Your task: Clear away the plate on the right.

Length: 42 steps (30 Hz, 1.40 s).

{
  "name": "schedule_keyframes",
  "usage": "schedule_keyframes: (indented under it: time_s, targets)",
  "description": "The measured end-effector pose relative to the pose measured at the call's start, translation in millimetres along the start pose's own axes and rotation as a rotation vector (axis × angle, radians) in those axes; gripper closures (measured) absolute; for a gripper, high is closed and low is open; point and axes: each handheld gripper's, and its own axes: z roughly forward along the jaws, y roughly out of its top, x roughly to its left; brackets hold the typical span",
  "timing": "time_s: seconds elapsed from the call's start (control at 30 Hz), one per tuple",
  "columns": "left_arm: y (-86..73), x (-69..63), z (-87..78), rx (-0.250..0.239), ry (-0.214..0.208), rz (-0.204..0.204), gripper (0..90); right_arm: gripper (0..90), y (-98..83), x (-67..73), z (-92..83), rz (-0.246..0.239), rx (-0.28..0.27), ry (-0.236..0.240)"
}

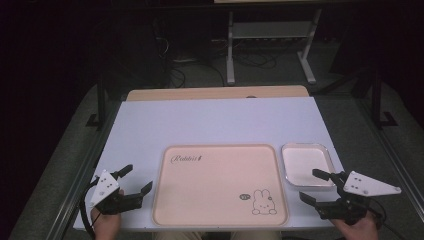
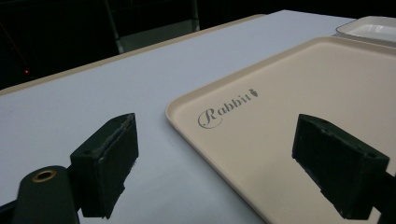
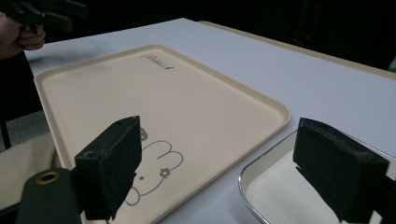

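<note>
Both released and empty — the left hand-held gripper [image 1: 131, 178] at eight o'clock, the right hand-held gripper [image 1: 316, 185] at four — flank the bare beige tray [image 1: 220, 150] mid-surface; I'd keep them level, jaws wide.

The room is dark all around. A white bench [image 1: 215, 120] sits in the middle, and the light falls on its top. A strip of light brown wood [image 1: 215, 93] shows along its far edge. The floor [image 1: 345, 107] is grey carpet. Behind the bench stands a white metal frame [image 1: 270, 37] with two legs. Black cables [image 1: 175, 65] lie tangled on the floor near it. Dark metal rails [image 1: 75, 185] run along both sides of the bench.
</note>
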Motion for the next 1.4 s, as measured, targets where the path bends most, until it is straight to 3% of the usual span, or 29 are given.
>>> schedule_keyframes:
  time_s: [1.4]
  targets:
    - [0.2, -1.0, 0.9, 0.001, -0.010, 0.002, 14.0, 15.2, -9.6, -21.6, -36.4, 0.028, 0.028, -0.067]
